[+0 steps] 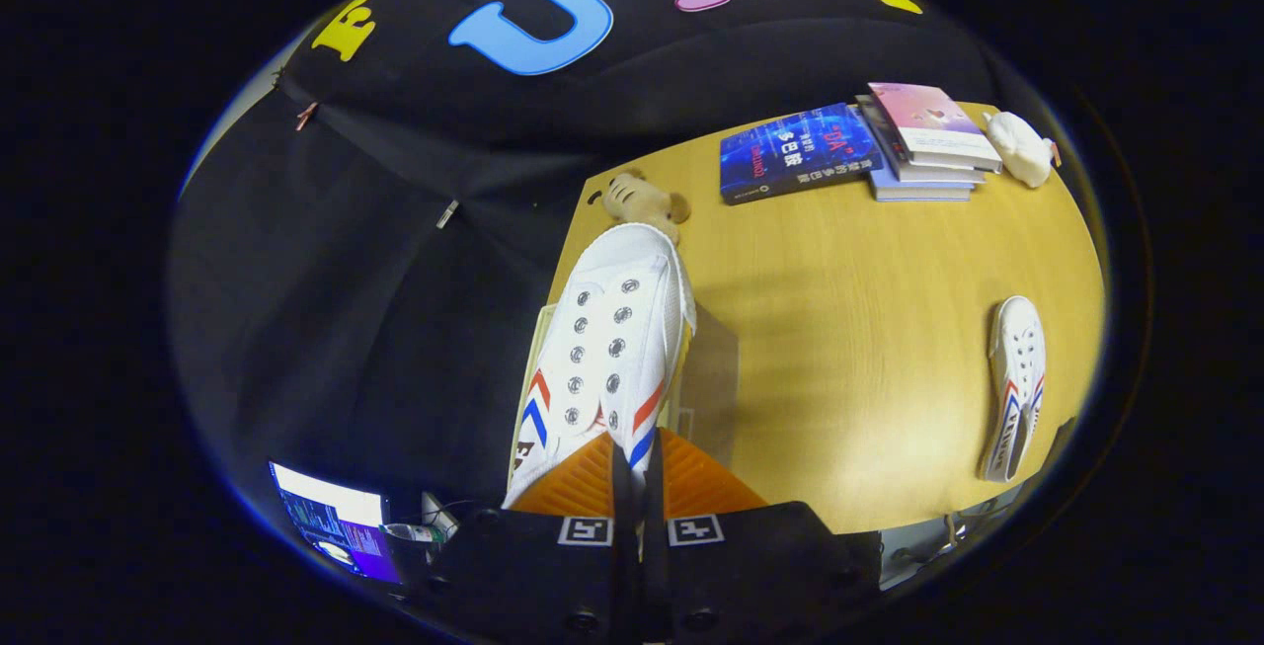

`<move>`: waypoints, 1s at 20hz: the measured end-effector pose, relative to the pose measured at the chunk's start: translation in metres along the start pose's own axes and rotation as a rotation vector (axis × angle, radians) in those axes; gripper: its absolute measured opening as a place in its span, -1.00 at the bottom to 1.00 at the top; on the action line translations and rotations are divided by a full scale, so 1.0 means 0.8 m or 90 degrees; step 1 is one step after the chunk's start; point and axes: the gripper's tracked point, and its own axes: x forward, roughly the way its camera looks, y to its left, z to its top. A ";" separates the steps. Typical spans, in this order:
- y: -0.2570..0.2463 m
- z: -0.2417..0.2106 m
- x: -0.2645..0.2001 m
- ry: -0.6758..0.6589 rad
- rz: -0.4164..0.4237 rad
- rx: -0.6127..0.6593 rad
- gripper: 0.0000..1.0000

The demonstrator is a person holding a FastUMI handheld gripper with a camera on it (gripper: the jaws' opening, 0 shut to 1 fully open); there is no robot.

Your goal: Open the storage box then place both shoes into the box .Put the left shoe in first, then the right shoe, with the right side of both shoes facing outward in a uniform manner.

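A white canvas shoe [604,349] with red and blue stripes hangs from my gripper [637,472], toe pointing away from the fingers. Both fingers are pressed together on its heel edge. Under the shoe, on the wooden table [859,329], stands a clear storage box [707,378], partly hidden by the shoe; whether its lid is open I cannot tell. The second white shoe [1015,383] lies on its side far off to the right, near the table's edge.
Beyond the shoe's toe sits a small plush bear [647,201]. Further back lie a blue book [798,151], a stack of books [928,141] and a white figurine [1022,146]. A lit screen [331,517] sits below the table, left of the fingers.
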 end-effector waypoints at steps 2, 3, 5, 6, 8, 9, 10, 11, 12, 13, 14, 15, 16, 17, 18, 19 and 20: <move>0.018 -0.016 0.023 0.029 0.012 -0.013 -0.89; 0.025 -0.022 0.035 0.038 0.013 -0.020 -0.89; 0.036 -0.031 0.059 0.049 0.008 -0.026 -0.89; 0.040 -0.037 0.071 0.056 0.005 -0.027 -0.89; 0.049 -0.050 0.093 0.070 -0.007 -0.026 -0.89; 0.048 -0.056 0.106 0.078 -0.016 -0.026 -0.89; 0.046 -0.063 0.119 0.085 -0.026 -0.024 -0.89; 0.041 -0.070 0.134 0.093 -0.035 -0.023 -0.89; 0.036 -0.075 0.148 0.100 -0.047 -0.023 -0.89; 0.030 -0.081 0.159 0.106 -0.061 -0.023 -0.89; 0.025 -0.087 0.169 0.113 -0.074 -0.023 -0.89; 0.023 -0.092 0.178 0.119 -0.083 -0.023 -0.89; 0.021 -0.098 0.186 0.126 -0.091 -0.025 -0.89; 0.021 -0.104 0.193 0.133 -0.096 -0.028 -0.89; 0.021 -0.110 0.199 0.140 -0.098 -0.034 -0.89; 0.027 -0.101 0.208 0.142 -0.095 -0.039 -0.87; 0.030 -0.103 0.211 0.142 -0.092 -0.043 -0.78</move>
